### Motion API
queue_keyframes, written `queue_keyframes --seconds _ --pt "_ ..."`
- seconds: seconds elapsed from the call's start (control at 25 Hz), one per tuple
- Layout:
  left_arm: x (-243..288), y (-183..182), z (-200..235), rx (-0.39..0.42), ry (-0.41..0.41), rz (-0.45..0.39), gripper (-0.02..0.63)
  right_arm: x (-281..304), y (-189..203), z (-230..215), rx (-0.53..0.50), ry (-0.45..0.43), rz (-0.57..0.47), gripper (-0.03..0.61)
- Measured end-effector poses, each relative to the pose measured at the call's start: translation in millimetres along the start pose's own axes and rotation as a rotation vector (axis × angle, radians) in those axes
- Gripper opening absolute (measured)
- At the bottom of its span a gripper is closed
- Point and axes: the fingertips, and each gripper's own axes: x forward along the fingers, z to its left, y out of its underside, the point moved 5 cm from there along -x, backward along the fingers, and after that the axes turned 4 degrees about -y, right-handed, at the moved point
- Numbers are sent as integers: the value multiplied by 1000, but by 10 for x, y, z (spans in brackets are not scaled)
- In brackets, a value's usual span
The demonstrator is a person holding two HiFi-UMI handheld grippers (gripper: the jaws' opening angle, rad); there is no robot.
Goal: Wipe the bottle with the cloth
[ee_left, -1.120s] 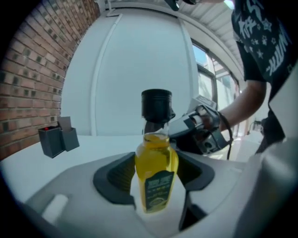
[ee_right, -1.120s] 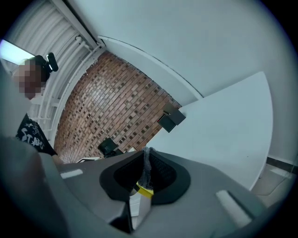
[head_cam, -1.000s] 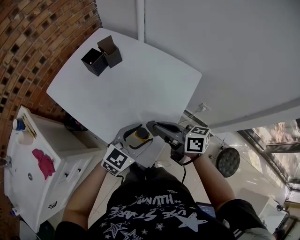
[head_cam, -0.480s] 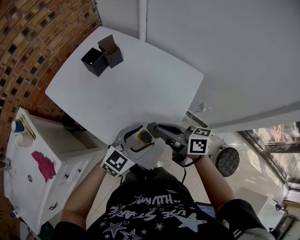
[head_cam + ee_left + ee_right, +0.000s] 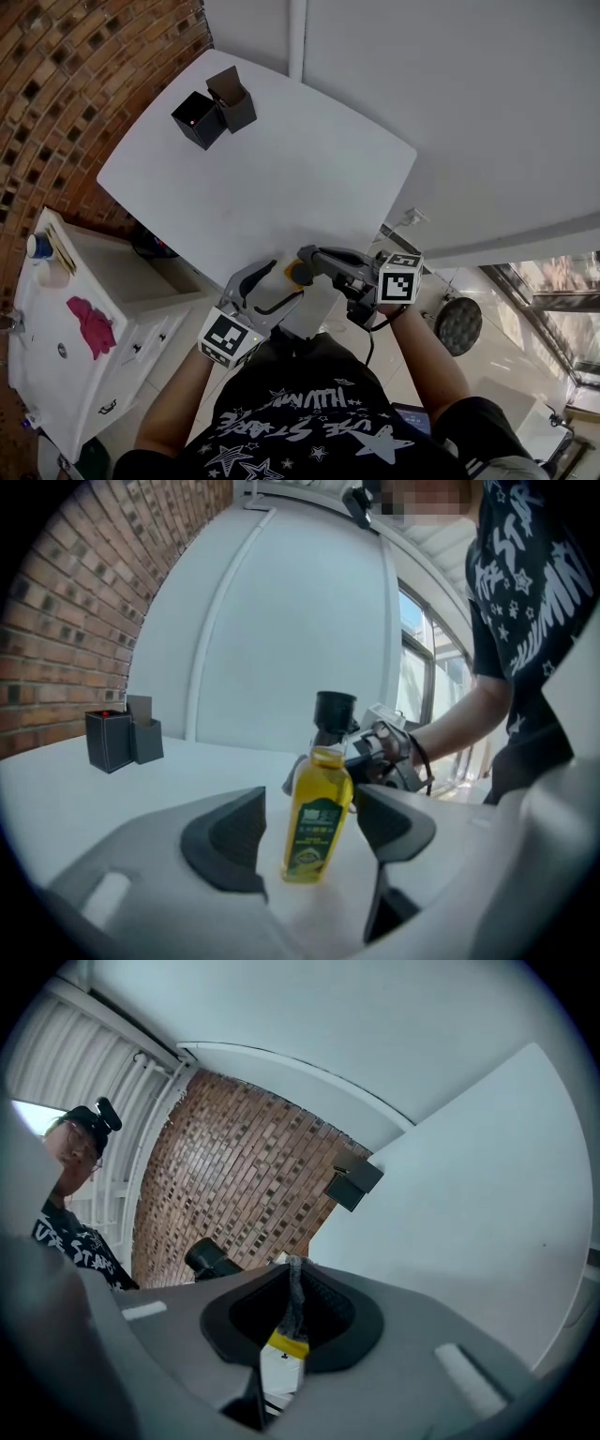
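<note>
left gripper (image 5: 309,829) – jaws wide, just been opening, pads clear of glass | bottle (image 5: 319,808) between them, standing on white table (image 5: 56,780) | right gripper (image 5: 292,1279) just beyond – clamped on grey cloth (image 5: 293,1312) | black boxes (image 5: 122,738) far ahead-left

Ahead of me the white desk (image 5: 272,187) reaches toward a plain white wall (image 5: 469,84) at the far side, with red brick wall (image 5: 75,75) on my left, a white cabinet (image 5: 47,319) near left, and bright windows (image 5: 419,663) above pale floor tiles (image 5: 511,361) on my right.
</note>
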Motion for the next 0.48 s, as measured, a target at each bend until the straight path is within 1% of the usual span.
queue_keyframes --seconds 0.08,0.16,0.32,0.4,0.48 --pt "-42 28 19 -24 -24 1 302 20 41 -78 11 14 18 38" --pt "-83 59 48 -30 -52 -2 302 44 91 -165 27 27 31 38" --pt "-114 36 26 -77 -87 9 302 87 179 -308 41 48 66 38" --pt "-135 80 29 -89 -104 4 302 107 214 -341 24 72 99 38" --pt "-173 109 33 -105 -118 -3 302 131 249 -371 -15 90 139 38"
